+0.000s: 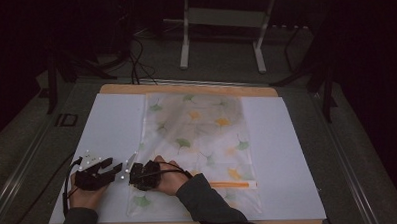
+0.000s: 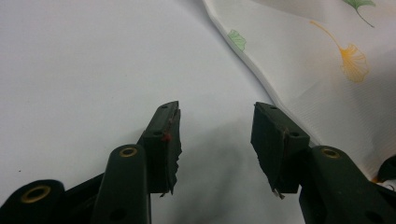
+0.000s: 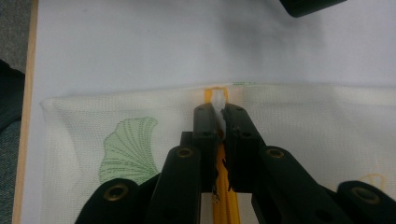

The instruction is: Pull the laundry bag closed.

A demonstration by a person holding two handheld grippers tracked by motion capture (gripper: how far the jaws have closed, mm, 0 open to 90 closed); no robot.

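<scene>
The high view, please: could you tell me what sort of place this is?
Probably a dim lab or workshop set up for recording. A wooden table covered with white paper stands on grey floor, with a white metal table frame and black stands behind.

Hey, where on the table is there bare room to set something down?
Bare white sheet lies left of the leaf-print bag, and again between the bag's right edge and the table's right side. It is crowded at the bag's near-left corner, around the left gripper and right gripper.
</scene>
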